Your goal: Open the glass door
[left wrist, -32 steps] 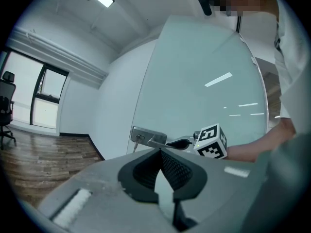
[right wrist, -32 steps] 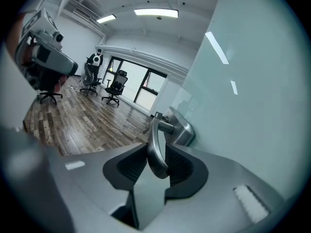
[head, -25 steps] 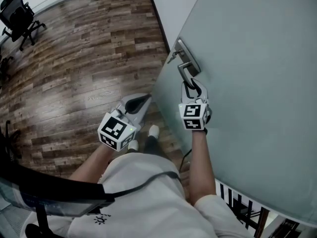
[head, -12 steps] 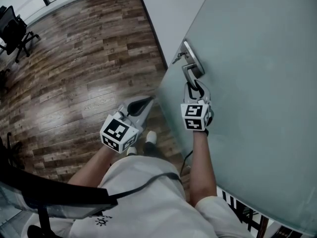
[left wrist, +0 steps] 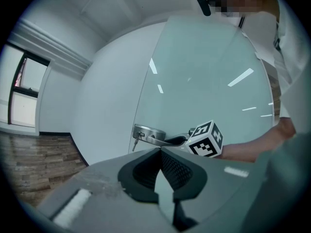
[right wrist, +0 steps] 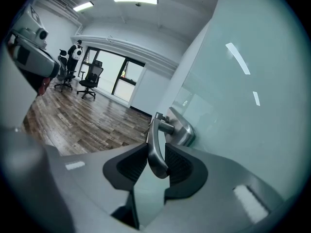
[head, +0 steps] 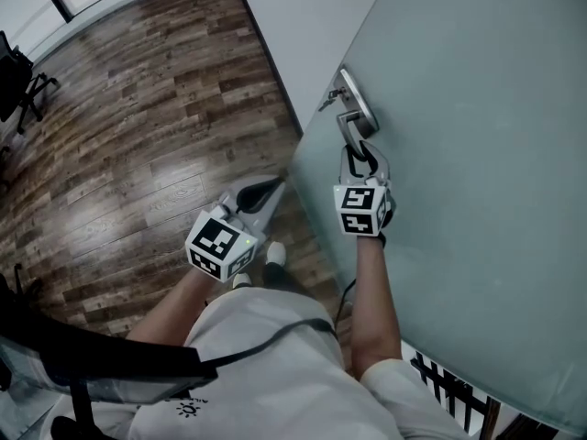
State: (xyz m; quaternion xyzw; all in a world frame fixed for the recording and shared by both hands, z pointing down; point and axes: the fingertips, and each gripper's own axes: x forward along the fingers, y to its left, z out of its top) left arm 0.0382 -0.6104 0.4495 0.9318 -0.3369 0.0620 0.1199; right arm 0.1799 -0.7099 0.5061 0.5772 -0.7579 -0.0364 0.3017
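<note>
The frosted glass door [head: 477, 154] fills the right of the head view. Its metal lever handle [head: 351, 128] hangs below a lock plate [head: 356, 99] near the door's edge. My right gripper [head: 360, 159] is shut on the lever; in the right gripper view the handle [right wrist: 154, 144] sits pinched between both ribbed pads, with my right gripper [right wrist: 156, 155] clamped round it. My left gripper [head: 273, 185] hovers left of the door's edge, shut with nothing held. In the left gripper view my left gripper [left wrist: 159, 152] points at the door [left wrist: 204, 72] and lock plate [left wrist: 148, 132].
A key [head: 326, 100] dangles from the lock. Dark wooden floor [head: 138, 108] stretches left, with an office chair [head: 18, 85] at the far left edge and a white wall [head: 293, 16] behind the door. My shoe [head: 273, 253] stands near the door's edge. A black rack [head: 449, 392] shows below right.
The door's edge and handle have swung across the floor with my right gripper still clamped on the lever. The left gripper moved along beside it. The chairs slid toward the view's left.
</note>
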